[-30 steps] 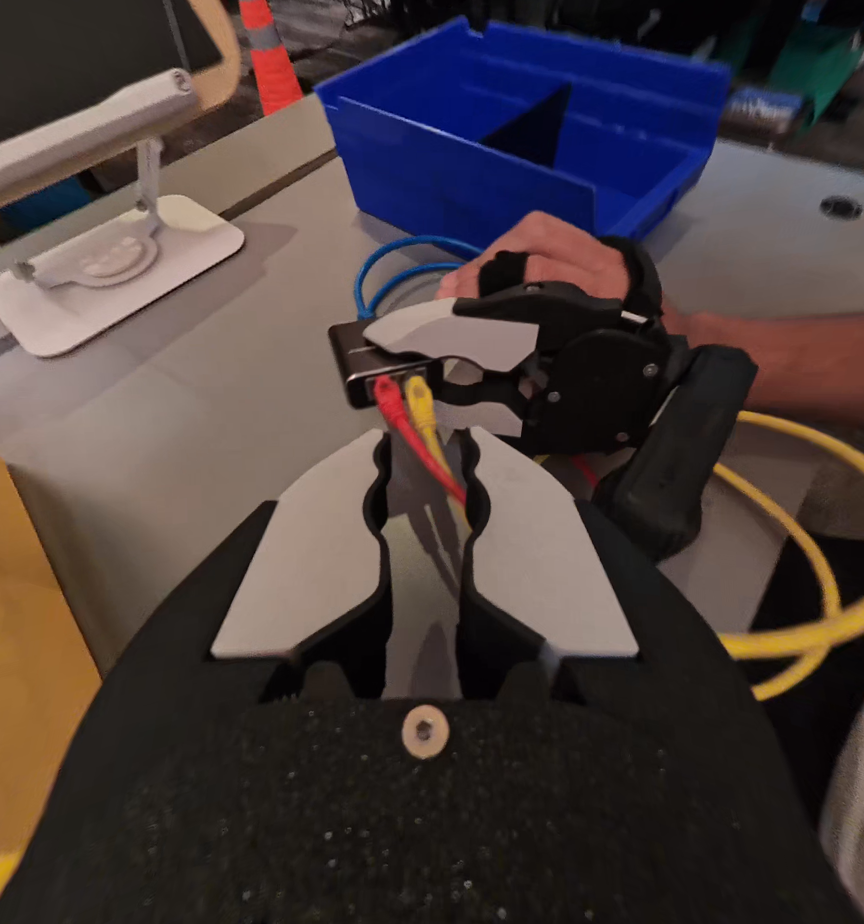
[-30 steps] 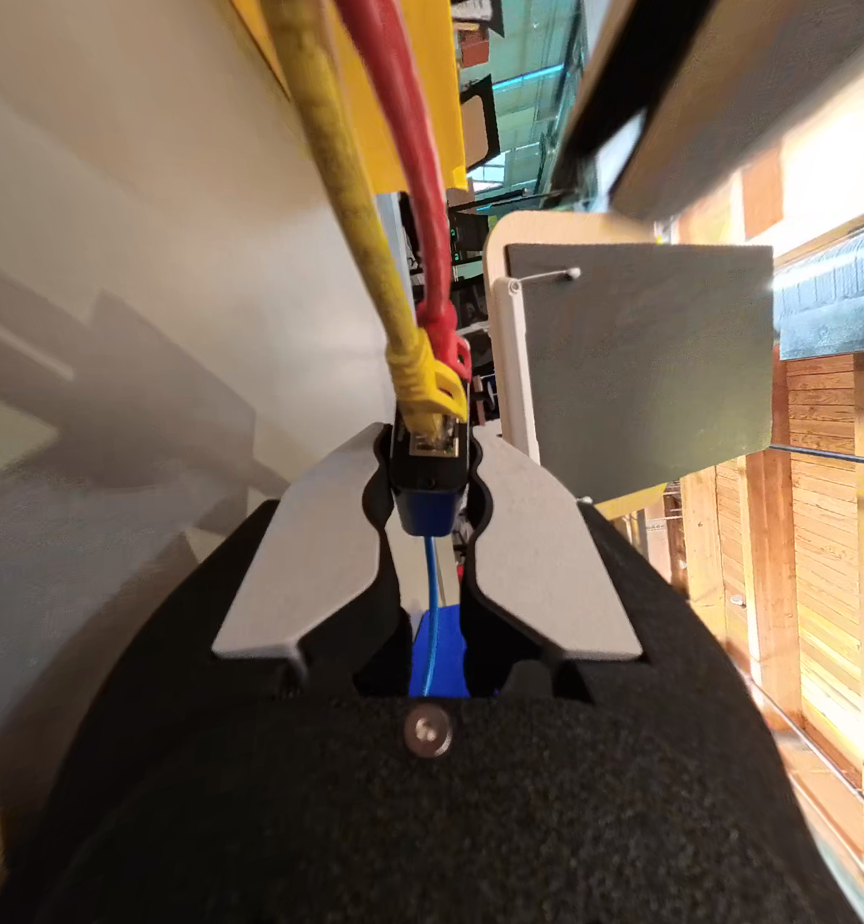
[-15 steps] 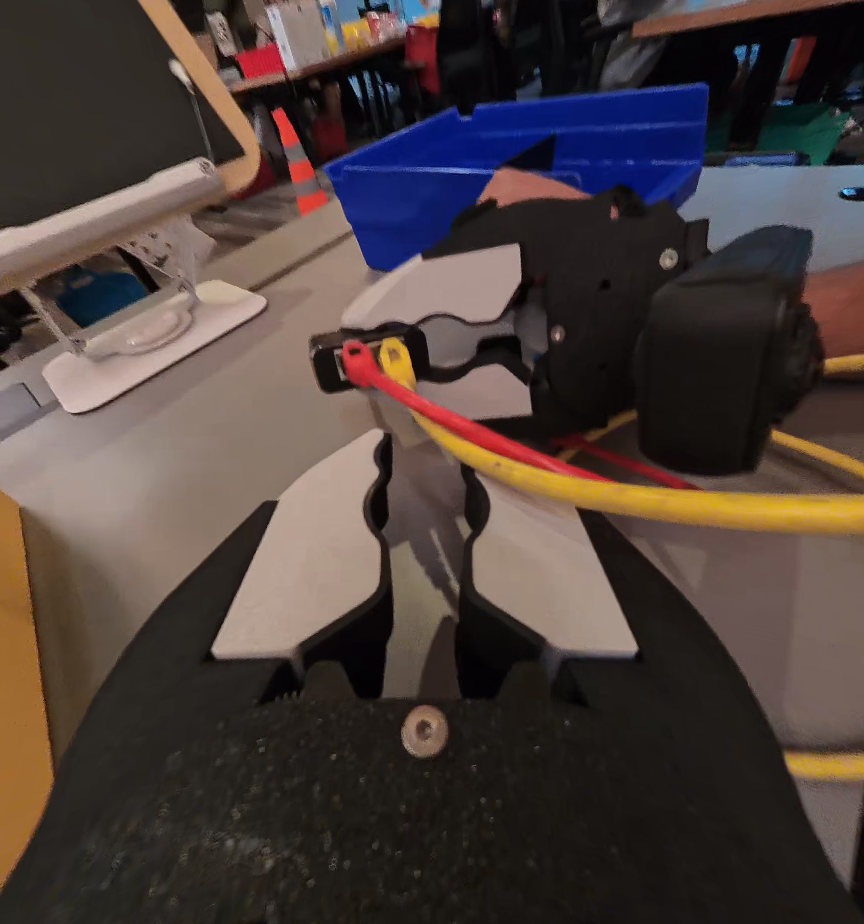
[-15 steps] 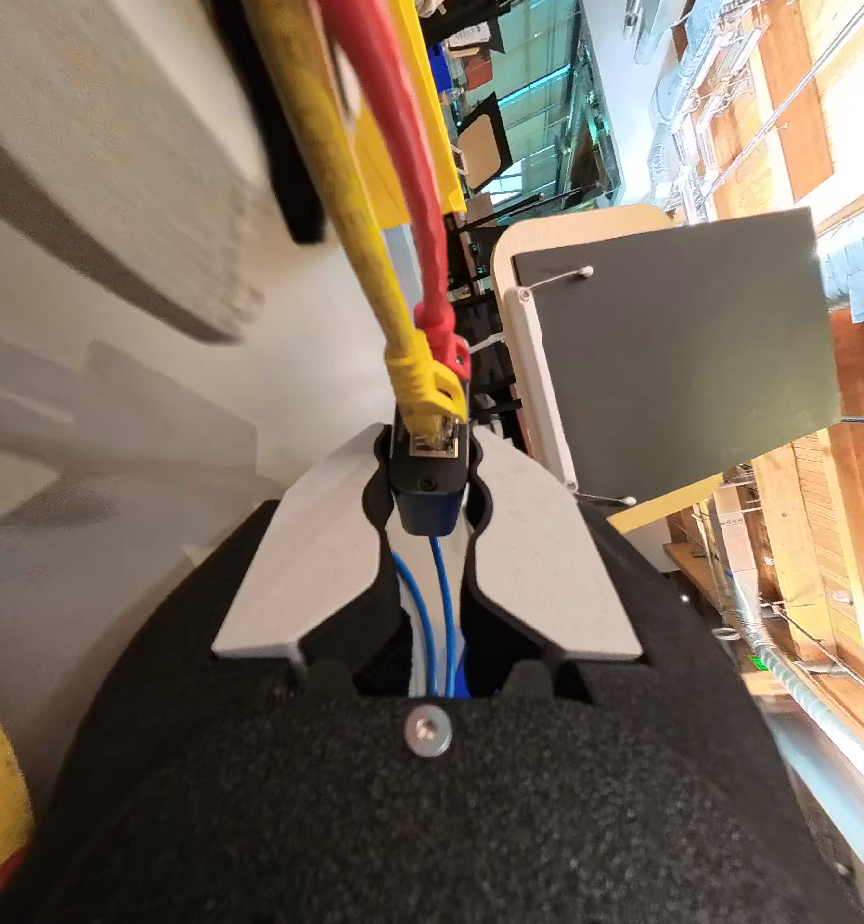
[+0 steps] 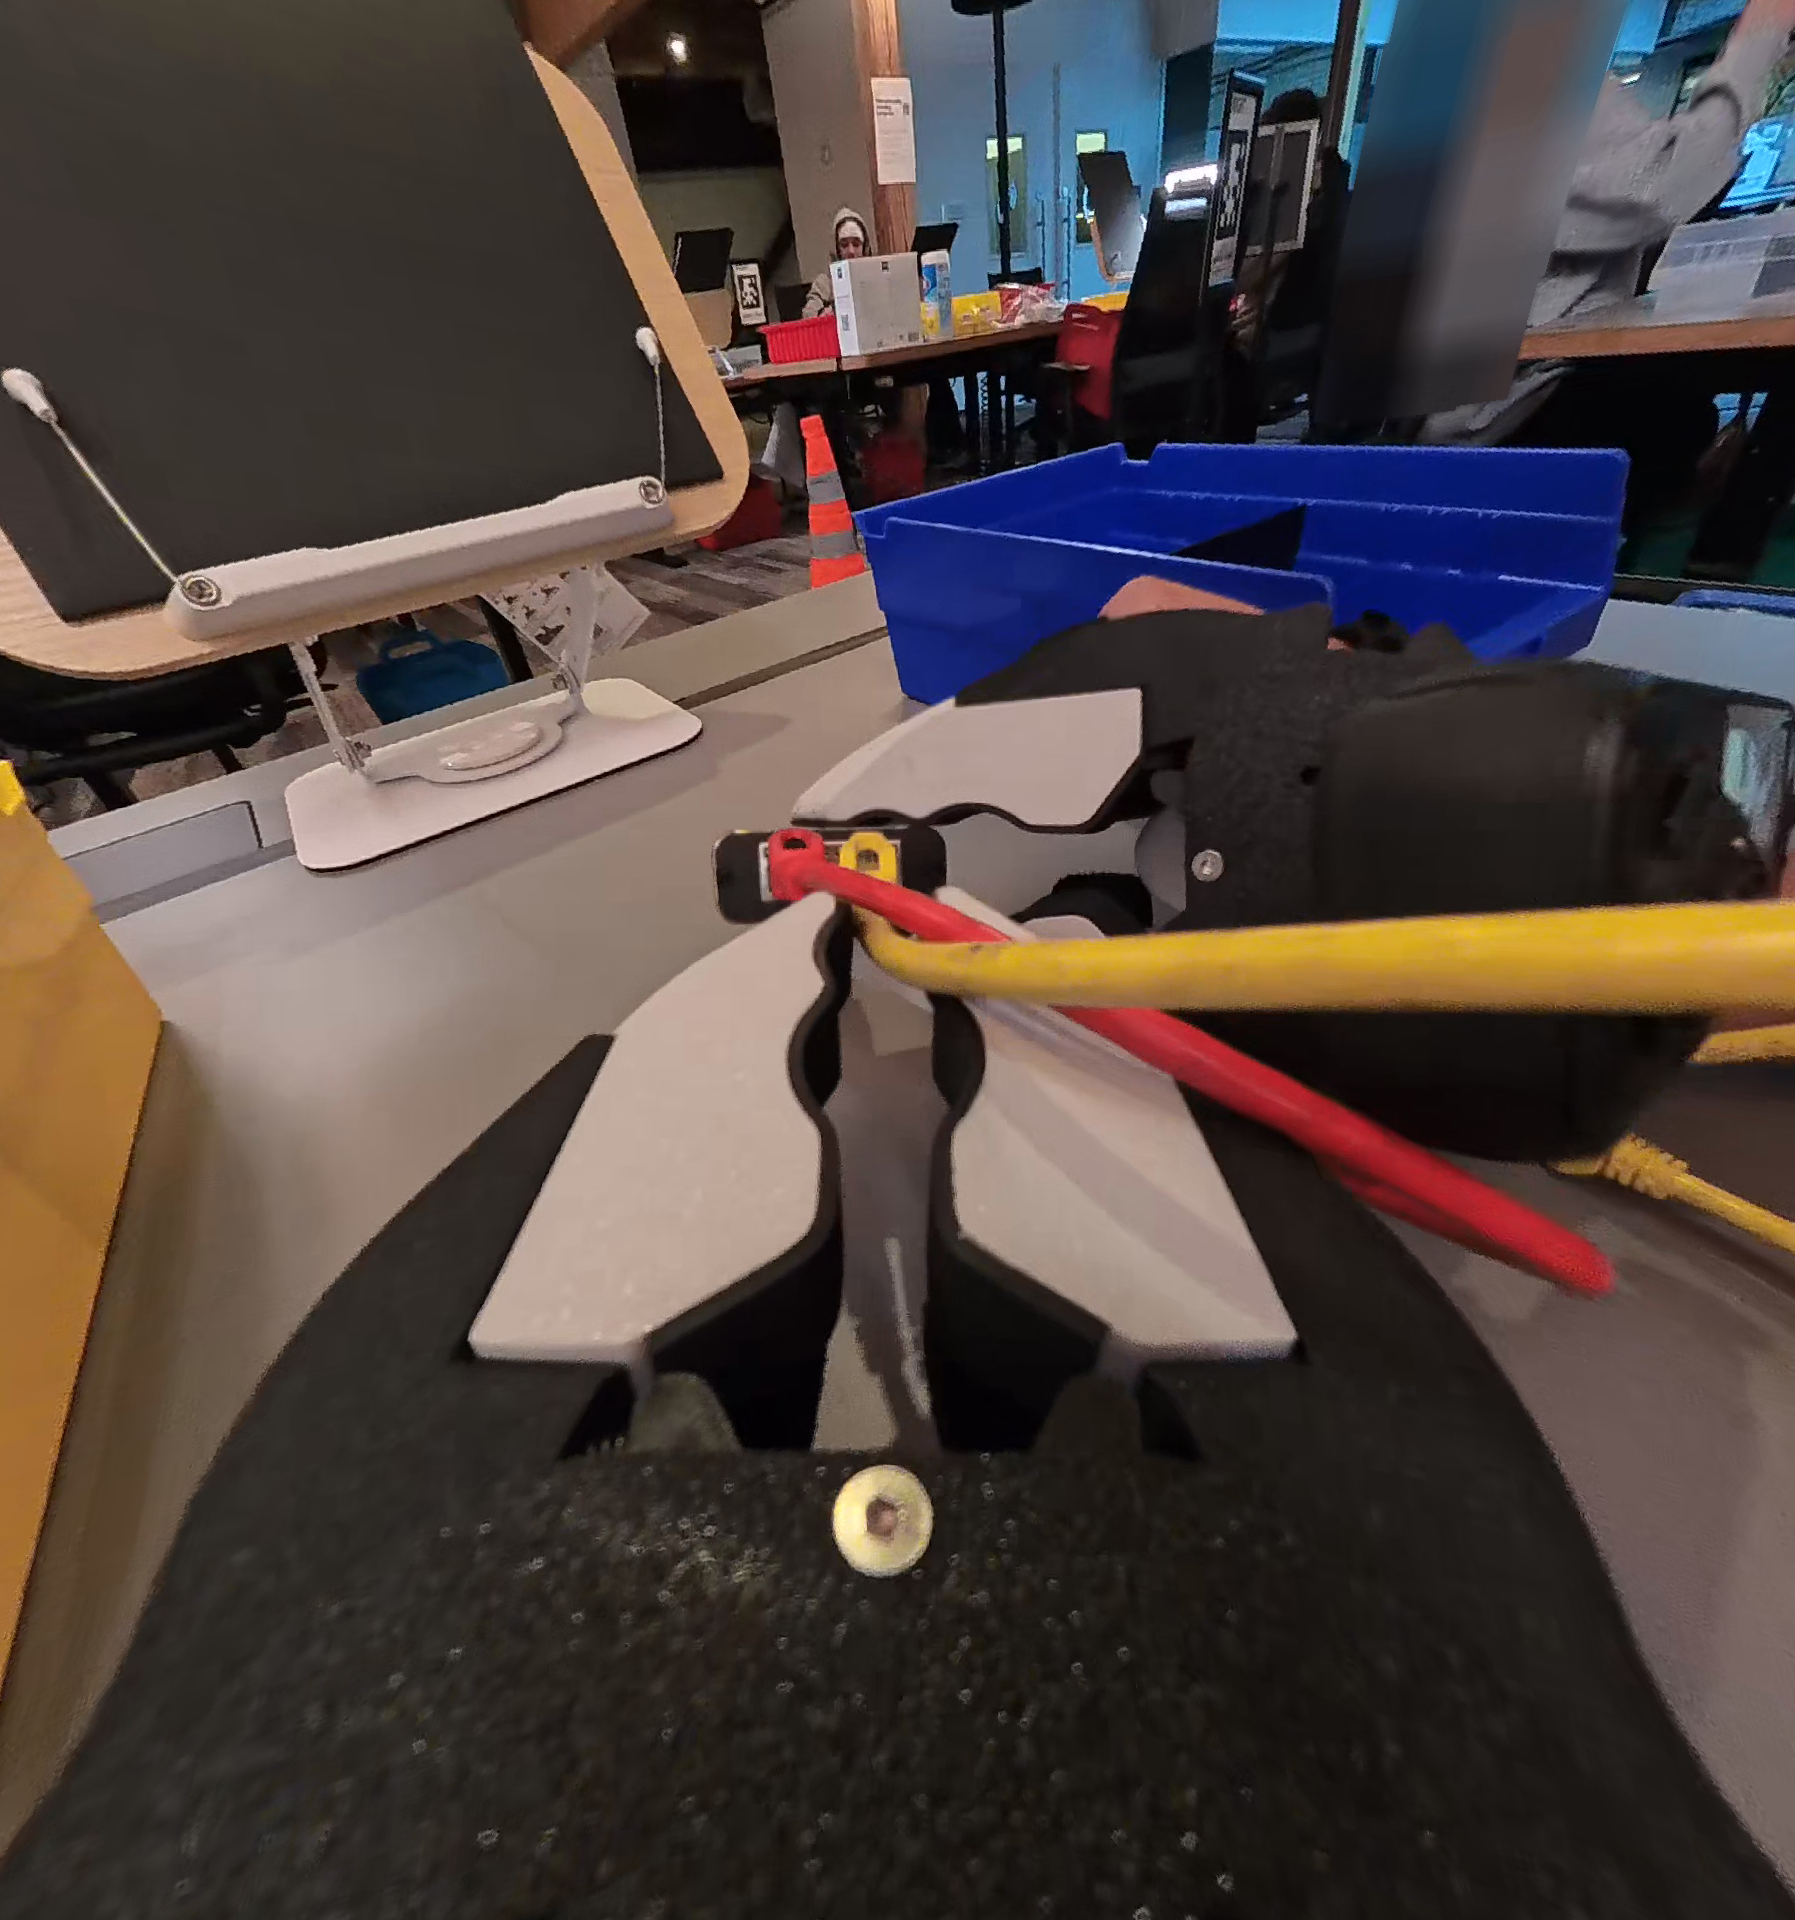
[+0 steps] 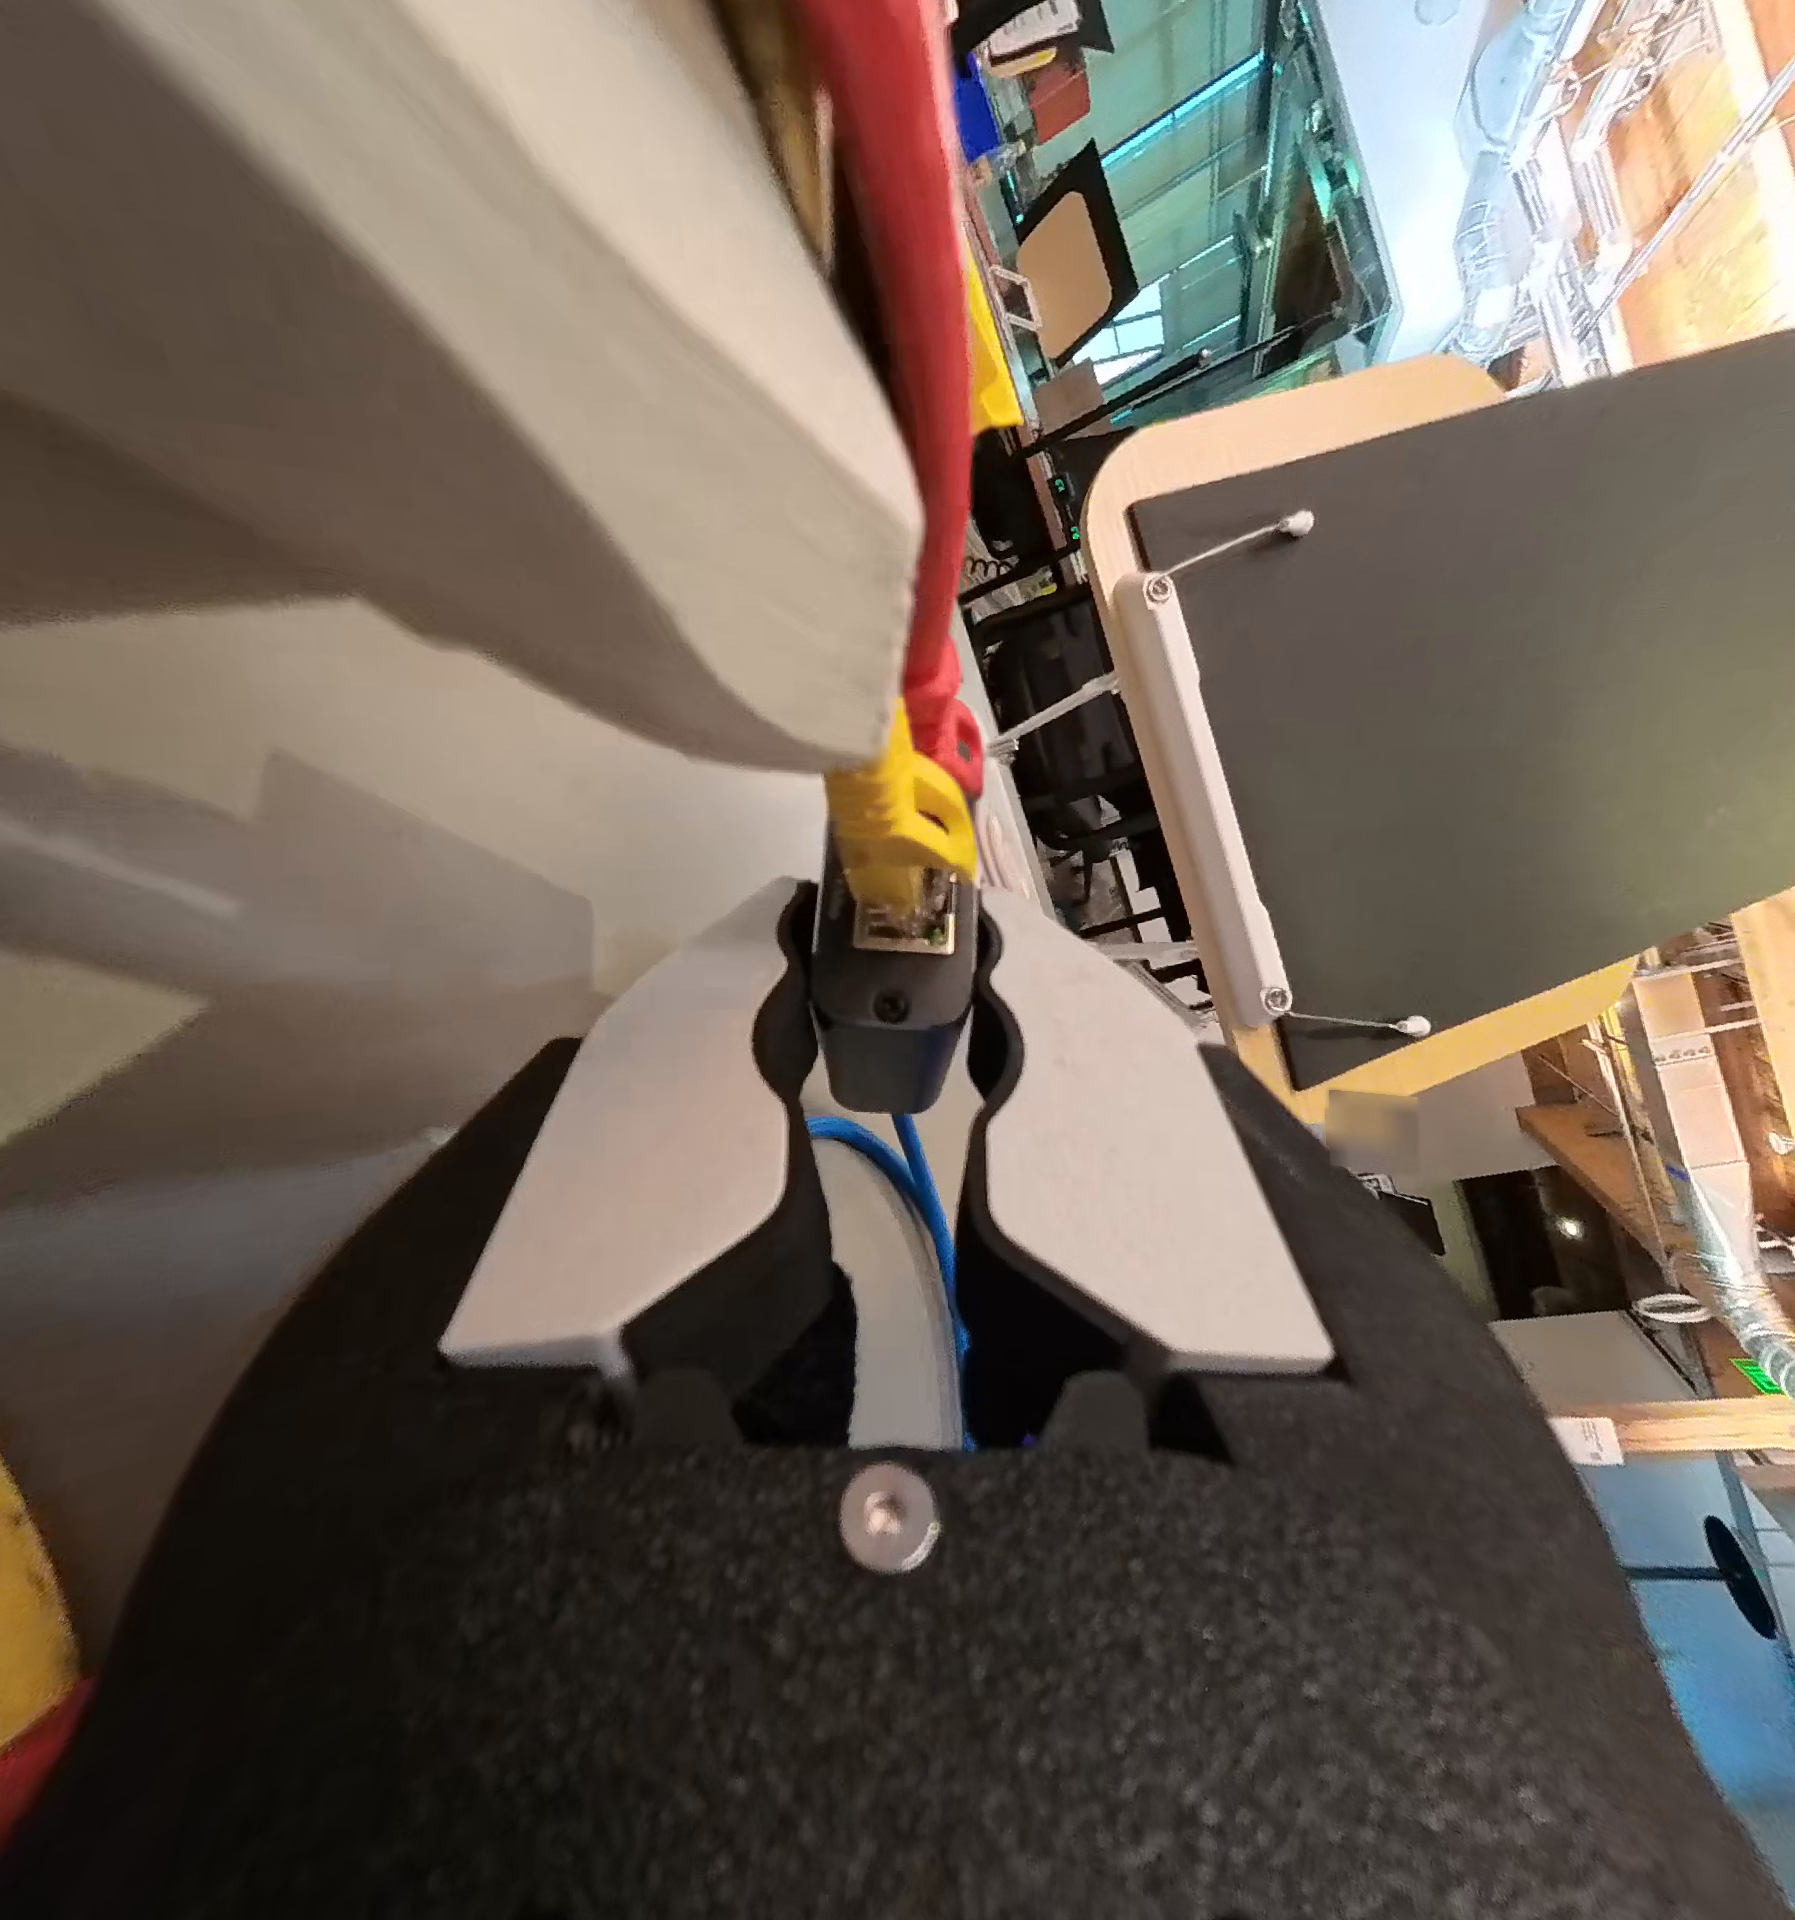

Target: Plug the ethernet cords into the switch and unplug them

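My right gripper [image 6: 888, 914] is shut on a small black switch [image 6: 893, 1039], gripping its flat sides. A yellow plug [image 6: 898, 821] and a red plug [image 6: 940, 717] sit in its ports, and a blue cable [image 6: 924, 1174] leaves its back. In the left wrist view the switch [image 5: 742, 878] faces me, held by the right gripper [image 5: 851, 862]. My left gripper [image 5: 885, 956] is narrowly open and empty, its tips just below the plugs. The yellow cord [image 5: 1392, 961] and red cord [image 5: 1288, 1112] run across its right finger.
A blue bin [image 5: 1236, 582] stands behind the right gripper. A yellow bin [image 5: 20, 1039] is at the left edge. A wooden-edged stand [image 5: 353, 312] on a white base [image 5: 488, 758] is at the back left. A hand [image 5: 1163, 597] holds the right gripper over the grey table [image 5: 405, 987]. Left tips to right tips: about 8 cm.
My left gripper has dropped lower and come closer to the switch's port side. The cords have swung to the right and now lie across its right finger. The right gripper keeps its hold.
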Tool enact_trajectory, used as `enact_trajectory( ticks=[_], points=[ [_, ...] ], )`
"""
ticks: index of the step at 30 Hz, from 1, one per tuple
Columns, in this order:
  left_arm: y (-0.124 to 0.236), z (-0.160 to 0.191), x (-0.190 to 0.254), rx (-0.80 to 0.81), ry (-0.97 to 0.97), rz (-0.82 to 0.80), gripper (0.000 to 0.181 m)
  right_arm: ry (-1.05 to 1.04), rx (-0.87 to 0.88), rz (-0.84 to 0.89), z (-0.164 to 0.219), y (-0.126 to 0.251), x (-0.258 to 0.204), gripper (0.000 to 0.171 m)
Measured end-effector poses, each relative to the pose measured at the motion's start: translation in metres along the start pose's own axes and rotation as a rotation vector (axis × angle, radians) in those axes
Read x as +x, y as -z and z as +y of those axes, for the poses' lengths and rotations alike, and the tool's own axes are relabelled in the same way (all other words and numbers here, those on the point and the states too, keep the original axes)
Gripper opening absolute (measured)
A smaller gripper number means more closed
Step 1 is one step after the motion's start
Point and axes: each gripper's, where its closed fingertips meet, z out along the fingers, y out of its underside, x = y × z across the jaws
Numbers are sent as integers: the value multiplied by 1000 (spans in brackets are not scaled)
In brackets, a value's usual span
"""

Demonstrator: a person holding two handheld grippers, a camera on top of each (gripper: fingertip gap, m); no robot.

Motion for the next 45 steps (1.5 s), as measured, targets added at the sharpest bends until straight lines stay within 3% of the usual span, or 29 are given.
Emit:
enact_trajectory(
  ticks=[19,29,36,45],
  points=[
    [4,-5,-8,-80,-3,-35,6,35,-25,26,-11,9,4,26],
    [5,-12,-12,-42,170,159,6,77,163,22,-18,20,10,26],
    [5,-9,-11,-36,124,122,6,57,33,-55,-15,17,2,25],
    [8,-10,-13,-40,100,118,6,7,16,-76,-21,20,-2,25]
  ],
)
